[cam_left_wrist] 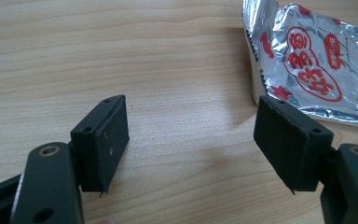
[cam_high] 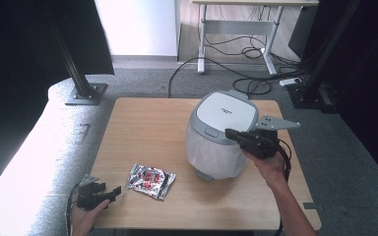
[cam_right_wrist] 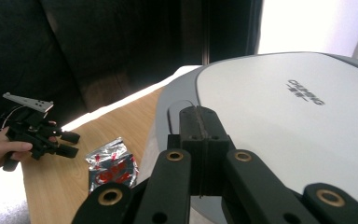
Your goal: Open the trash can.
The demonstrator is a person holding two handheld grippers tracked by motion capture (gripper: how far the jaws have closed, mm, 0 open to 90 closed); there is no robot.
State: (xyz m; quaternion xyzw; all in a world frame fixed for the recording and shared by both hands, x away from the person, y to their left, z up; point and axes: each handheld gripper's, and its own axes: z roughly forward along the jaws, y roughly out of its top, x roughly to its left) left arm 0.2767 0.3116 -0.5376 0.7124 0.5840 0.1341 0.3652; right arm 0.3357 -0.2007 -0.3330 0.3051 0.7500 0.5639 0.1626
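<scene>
A white and grey rice cooker (cam_high: 226, 110) stands with its lid down on the right half of the wooden table (cam_high: 147, 128). My right gripper (cam_high: 229, 132) is shut with nothing between its pads. Its tips are at the lid's near rim, beside the latch button (cam_high: 210, 132). In the right gripper view the shut tips (cam_right_wrist: 199, 111) lie over the lid (cam_right_wrist: 284, 121); I cannot tell whether they touch it. A silver foil packet (cam_high: 151, 181) with red print lies flat left of the cooker. My left gripper (cam_high: 113, 191) rests open at the near left corner. The packet (cam_left_wrist: 317, 65) lies just beyond its right fingertip (cam_left_wrist: 289, 140).
A desk (cam_high: 241, 24) with loose cables stands on the floor behind the table. Black stand posts (cam_high: 76, 73) rise at the back left and right. A pale padded bench (cam_high: 34, 147) runs along the table's left side. Bare tabletop (cam_left_wrist: 144, 56) lies between cooker and packet.
</scene>
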